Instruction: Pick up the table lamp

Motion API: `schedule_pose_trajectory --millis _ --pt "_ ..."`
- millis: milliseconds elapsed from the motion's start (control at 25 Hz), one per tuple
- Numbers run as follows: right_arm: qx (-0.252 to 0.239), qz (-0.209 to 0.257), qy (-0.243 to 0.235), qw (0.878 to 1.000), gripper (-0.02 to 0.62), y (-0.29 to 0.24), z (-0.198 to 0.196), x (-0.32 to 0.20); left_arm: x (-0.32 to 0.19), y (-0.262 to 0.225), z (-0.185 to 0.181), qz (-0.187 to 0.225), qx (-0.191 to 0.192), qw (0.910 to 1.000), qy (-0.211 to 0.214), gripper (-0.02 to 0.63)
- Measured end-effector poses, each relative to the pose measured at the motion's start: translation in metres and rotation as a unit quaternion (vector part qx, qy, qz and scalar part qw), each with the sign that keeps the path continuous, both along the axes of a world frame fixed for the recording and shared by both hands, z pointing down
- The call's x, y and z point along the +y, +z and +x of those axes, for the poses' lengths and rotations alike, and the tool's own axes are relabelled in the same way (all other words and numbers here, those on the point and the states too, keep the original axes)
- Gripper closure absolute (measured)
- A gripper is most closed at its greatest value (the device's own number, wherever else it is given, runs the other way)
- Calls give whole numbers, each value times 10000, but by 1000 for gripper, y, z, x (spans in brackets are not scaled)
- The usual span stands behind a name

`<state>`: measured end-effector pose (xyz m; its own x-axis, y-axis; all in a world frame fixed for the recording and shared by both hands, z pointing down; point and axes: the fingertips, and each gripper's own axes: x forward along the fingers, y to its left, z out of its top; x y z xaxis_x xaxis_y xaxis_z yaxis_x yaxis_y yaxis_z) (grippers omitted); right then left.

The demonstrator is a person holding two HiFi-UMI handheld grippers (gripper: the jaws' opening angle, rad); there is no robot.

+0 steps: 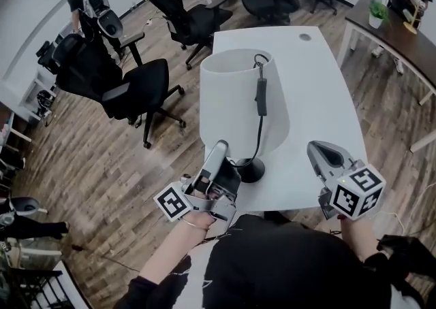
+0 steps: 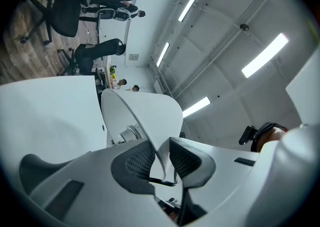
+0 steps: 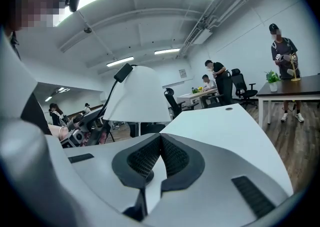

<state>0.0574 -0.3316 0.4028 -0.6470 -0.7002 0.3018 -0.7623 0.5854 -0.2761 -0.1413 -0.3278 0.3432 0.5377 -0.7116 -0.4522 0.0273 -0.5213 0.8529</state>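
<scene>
Head view: the table lamp stands on the white surface near its front edge. The left gripper is up at the rim of the shade and the right gripper is off to the side, so lifting by the shade alone could set the black base swinging and tip the lamp. Left gripper view: the fingers are narrowed around the thin shade wall but not plainly pinching it, so it may slip out or buckle. Right gripper view: the fingers are pressed together on nothing with the lamp ahead and apart, so there's no second support if it goes.
</scene>
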Motion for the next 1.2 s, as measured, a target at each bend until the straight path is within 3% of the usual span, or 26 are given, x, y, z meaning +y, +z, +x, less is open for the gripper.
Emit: schedule_pose_trajectory --millis 320,600,760,1000,1200 --pt "-94 -209 -999 9947 581 30 -31 -10 -6 -9 11 47 125 9997 -205 557" --pt "-289 -402 -1494 9875 581 54 -50 -29 -21 -1 13 -55 109 9982 -586 563" --pt "-403 -451 -1796 9819 581 65 -64 -33 -28 -4 18 -142 82 9982 -576 571" --pt "-569 -617 -1982 9766 581 84 -79 -42 -43 0 22 -183 -89 9976 -660 572" --pt "-827 -831 -2022 9723 579 88 -96 -47 -48 0 19 -184 6 9966 -799 578"
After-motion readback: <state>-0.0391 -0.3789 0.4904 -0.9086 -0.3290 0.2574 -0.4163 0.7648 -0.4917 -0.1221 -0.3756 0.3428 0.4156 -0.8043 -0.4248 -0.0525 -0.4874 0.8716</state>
